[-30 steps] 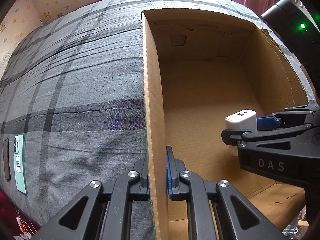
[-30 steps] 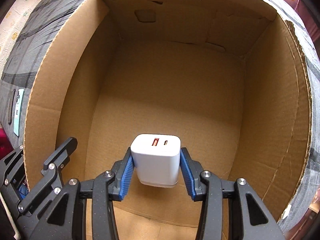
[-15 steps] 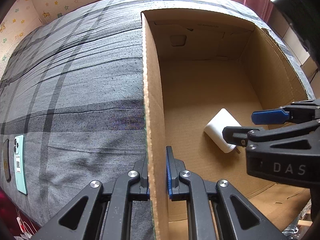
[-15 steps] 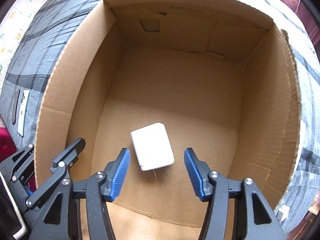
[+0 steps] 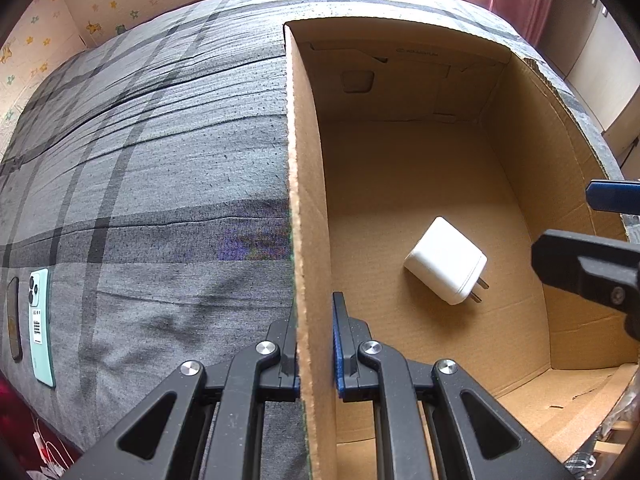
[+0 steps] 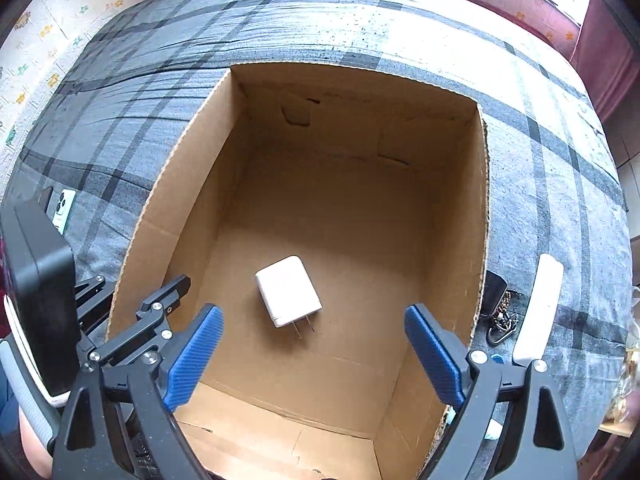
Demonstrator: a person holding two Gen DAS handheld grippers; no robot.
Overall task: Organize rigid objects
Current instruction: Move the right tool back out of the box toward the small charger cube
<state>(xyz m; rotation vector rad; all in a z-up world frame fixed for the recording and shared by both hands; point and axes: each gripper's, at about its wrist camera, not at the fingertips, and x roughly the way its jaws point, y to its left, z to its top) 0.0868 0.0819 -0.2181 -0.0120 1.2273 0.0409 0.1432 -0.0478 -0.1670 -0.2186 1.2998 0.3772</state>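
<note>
Right wrist view is looking down into an open cardboard box (image 6: 452,208) sitting on a bed covered with a grey plaid blanket (image 6: 360,28). A white charger (image 6: 289,291) is lying on its side on the box floor, prongs pointing toward the camera, touching neither wall. The right tool (image 6: 314,354) is hanging above it with its blue pads (image 6: 192,356) spread wide; its jaws have just been opening, and nothing is sitting between them. The left tool (image 5: 314,340) is staying clenched on the box's left wall (image 5: 304,200), one pad on each face of the cardboard. On the blanket left of the box, a mint-green phone (image 5: 40,324) is lying beside a dark flat item. Right of the box, what may be a key bunch (image 6: 500,316) and a white bar-shaped object (image 6: 538,304) are resting.
</note>
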